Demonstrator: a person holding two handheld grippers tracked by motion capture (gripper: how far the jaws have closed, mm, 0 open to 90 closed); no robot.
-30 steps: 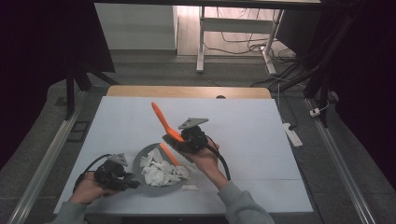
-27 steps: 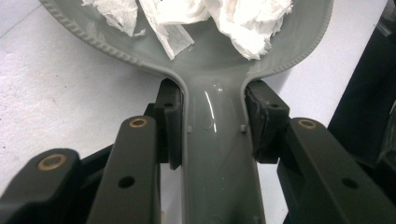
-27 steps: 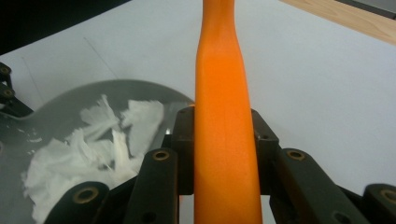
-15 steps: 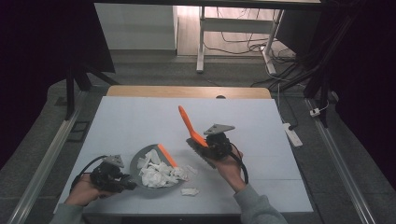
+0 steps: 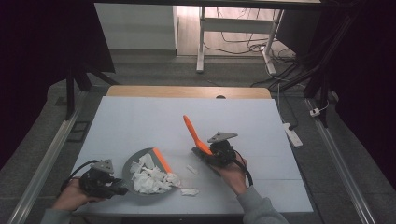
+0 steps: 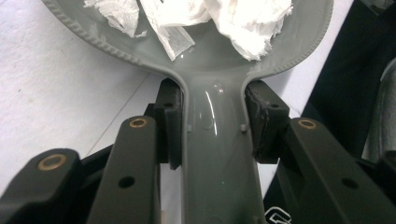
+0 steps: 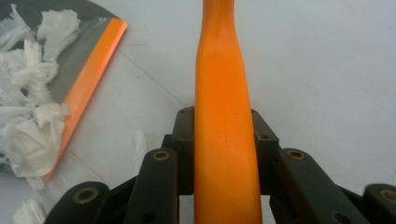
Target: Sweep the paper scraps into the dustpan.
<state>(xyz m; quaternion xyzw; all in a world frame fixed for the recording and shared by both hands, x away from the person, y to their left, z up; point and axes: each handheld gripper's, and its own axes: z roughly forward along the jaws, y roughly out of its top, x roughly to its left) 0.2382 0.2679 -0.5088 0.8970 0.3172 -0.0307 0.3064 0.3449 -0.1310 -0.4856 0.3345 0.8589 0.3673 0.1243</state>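
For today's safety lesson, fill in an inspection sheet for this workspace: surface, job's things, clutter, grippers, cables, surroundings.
Surface: white table, wooden strip at far edge.
Job's things: grey dustpan with orange lip, holding torn paper; orange brush handle.
Clutter: two paper scraps on the table beside the dustpan.
Grippers: left claw shut on the dustpan's handle; right claw shut on the brush handle.
Cables: black cable loops from left claw; loose cables on far floor.
Surroundings: power strip on floor at right, white table legs beyond.
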